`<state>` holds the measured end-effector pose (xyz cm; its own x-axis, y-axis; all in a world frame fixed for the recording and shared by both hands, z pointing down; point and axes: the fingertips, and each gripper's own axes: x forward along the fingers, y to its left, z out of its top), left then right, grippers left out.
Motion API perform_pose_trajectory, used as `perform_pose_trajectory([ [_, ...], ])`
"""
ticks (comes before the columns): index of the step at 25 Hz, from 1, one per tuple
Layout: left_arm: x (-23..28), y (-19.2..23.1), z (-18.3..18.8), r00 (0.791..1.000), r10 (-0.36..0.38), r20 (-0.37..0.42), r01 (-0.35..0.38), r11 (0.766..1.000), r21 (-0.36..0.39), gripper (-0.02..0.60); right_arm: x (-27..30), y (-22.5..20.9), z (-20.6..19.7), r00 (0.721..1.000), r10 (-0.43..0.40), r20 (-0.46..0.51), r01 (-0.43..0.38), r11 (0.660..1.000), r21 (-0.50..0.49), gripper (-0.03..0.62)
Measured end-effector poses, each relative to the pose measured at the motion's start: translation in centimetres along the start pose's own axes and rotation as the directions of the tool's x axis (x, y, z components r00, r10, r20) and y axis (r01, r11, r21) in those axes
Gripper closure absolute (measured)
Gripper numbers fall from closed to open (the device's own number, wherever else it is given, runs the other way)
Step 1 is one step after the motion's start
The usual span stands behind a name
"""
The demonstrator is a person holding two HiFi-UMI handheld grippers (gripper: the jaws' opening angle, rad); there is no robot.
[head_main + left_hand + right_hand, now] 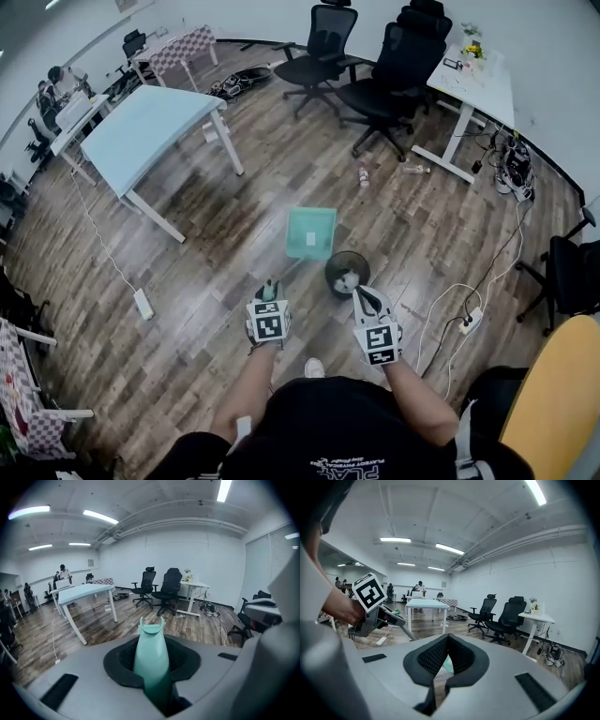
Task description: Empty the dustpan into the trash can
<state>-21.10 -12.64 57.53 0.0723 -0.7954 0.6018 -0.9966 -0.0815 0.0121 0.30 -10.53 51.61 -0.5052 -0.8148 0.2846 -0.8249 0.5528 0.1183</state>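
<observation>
Teal dustpan (311, 232) is out ahead of the person, over the wooden floor (187, 375). Its square pan sits just beside the trash can (330, 273), on the can's far-left side. Blur makes it impossible to tell whether the pan's near corner overlaps the can's rim. From the pan, the long teal handle (152, 660) runs back toward the person and straight into the left claw (270, 289). In the left gripper view both jaws are clamped on that handle, and its forked top sticks up past them. So the pan lies well beyond the claw's tips, and only the handle is held.

The trash can is dark and round, with white crumpled waste (349, 278) showing inside. The right claw (362, 296) hangs near the can's near-right side. In the right gripper view its jaw tips meet with nothing between them, so it is closed and empty.

Farther out are 1 pale-blue surface (150, 122) at the left and 2 black office chairs (389, 66) at the back. A white power strip (143, 303) lies on the floor at the left.
</observation>
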Motion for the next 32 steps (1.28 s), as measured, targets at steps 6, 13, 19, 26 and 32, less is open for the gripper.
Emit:
perform_pose_trajectory([
  [6, 2.4, 3.8, -0.9, 0.999, 0.012, -0.043, -0.012, 1.000, 0.002, 0.483, 2.4, 1.7, -0.1, 0.999, -0.031, -0.021, 0.031, 0.999, 0.013, 0.579],
  [13, 5.1, 4.9, -2.2, 0.993, 0.012, -0.117, -0.012, 1.000, -0.002, 0.483, 4.7, 2.0, -1.0, 0.998, -0.026, -0.057, 0.029, 0.999, 0.045, 0.579],
  [19, 7.1, 3.9, -4.4, 0.983, 0.012, -0.186, -0.010, 1.000, 0.014, 0.483, 7.0, 1.5, -1.9, 0.996, 0.022, -0.085, -0.017, 0.998, 0.059, 0.579],
  [26, 10.1, 3.4, -7.1, 0.959, 0.029, -0.282, -0.028, 1.000, 0.009, 0.483, 9.9, 0.1, -4.2, 0.989, 0.073, -0.130, -0.059, 0.993, 0.104, 0.579],
  [32, 13.1, 3.4, -8.8, 0.937, 0.024, -0.349, -0.015, 0.999, 0.030, 0.483, 12.9, -1.8, -6.3, 0.981, 0.097, -0.169, -0.077, 0.990, 0.121, 0.579],
])
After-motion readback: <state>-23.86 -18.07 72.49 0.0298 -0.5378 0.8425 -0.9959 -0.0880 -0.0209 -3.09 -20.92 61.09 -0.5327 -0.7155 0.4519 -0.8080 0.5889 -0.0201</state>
